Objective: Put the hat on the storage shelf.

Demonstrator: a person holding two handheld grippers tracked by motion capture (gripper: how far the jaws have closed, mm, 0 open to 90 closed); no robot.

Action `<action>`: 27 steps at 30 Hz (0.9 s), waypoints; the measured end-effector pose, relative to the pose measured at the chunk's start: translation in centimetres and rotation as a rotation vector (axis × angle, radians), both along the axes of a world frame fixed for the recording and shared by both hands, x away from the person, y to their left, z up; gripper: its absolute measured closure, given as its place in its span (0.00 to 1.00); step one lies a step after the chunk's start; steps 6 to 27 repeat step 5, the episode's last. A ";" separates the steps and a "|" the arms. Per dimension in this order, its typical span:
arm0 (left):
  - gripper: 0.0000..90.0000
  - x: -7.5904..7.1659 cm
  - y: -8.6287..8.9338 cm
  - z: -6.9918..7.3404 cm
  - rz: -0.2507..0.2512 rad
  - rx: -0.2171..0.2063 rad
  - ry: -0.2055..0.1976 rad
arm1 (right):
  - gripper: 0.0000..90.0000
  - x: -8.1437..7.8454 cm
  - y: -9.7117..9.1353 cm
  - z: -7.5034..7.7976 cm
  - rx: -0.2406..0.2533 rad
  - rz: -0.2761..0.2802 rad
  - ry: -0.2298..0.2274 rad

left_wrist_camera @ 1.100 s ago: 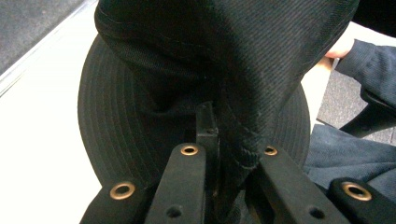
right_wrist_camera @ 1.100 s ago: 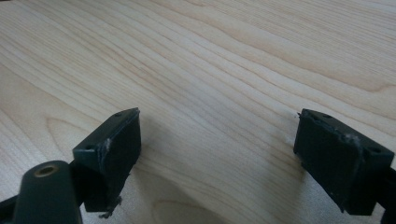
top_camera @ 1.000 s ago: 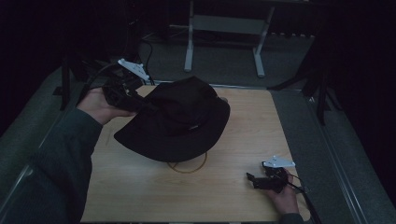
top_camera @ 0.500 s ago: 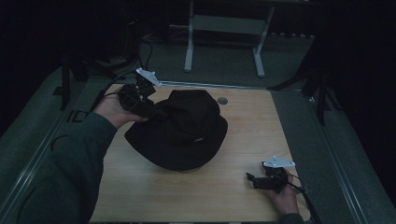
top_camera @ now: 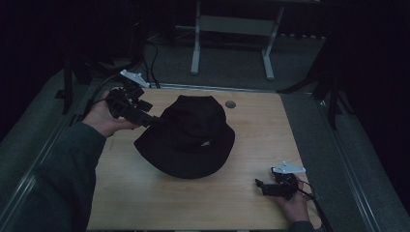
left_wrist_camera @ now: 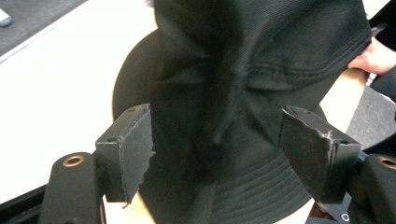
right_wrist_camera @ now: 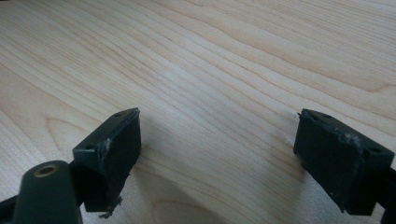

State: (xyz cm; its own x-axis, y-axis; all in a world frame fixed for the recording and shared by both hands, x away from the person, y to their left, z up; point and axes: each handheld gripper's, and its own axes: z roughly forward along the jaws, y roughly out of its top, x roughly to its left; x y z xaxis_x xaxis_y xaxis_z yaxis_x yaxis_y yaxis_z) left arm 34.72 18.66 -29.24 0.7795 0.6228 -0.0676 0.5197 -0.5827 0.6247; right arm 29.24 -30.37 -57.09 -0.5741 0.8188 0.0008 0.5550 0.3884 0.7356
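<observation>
A black bucket hat (top_camera: 188, 137) lies crown up in the middle of the wooden table (top_camera: 145, 193). My left gripper (top_camera: 153, 121) is at the hat's left edge, held in a hand with a dark sleeve. In the left gripper view the hat (left_wrist_camera: 261, 56) looms close ahead. Its brim and folded cloth lie between the jaws of the left gripper (left_wrist_camera: 215, 149), which stand wide apart and open. My right gripper (top_camera: 261, 186) rests low at the table's front right, away from the hat. In its own view the right gripper (right_wrist_camera: 217, 144) is open over bare wood (right_wrist_camera: 210, 56).
A round cable hole (top_camera: 230, 104) sits in the table's far edge behind the hat. Beyond the table stand a white frame (top_camera: 232, 43) and dark cables (top_camera: 152, 58) on the grey floor. A hand (left_wrist_camera: 376, 58) shows past the hat's brim.
The hat, raised and tilted a second ago, has come down flat on the table and covers its cord. The left gripper shifted slightly at the brim. The right gripper stayed still.
</observation>
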 end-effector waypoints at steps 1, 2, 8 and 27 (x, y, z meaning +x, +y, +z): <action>0.34 -0.3 0.3 -0.1 0.005 0.012 -0.011 | 0.16 0.0 0.0 0.0 0.000 0.000 0.000; 0.35 -0.6 0.6 -0.1 0.012 0.013 -0.016 | 0.16 0.0 0.0 0.0 0.000 0.000 0.000; 0.37 -1.3 1.6 -0.5 0.042 0.008 -0.023 | 0.16 0.0 0.0 0.0 -0.001 0.001 0.000; 0.37 -1.3 1.6 -0.5 0.042 0.008 -0.023 | 0.16 0.0 0.0 0.0 -0.001 0.001 0.000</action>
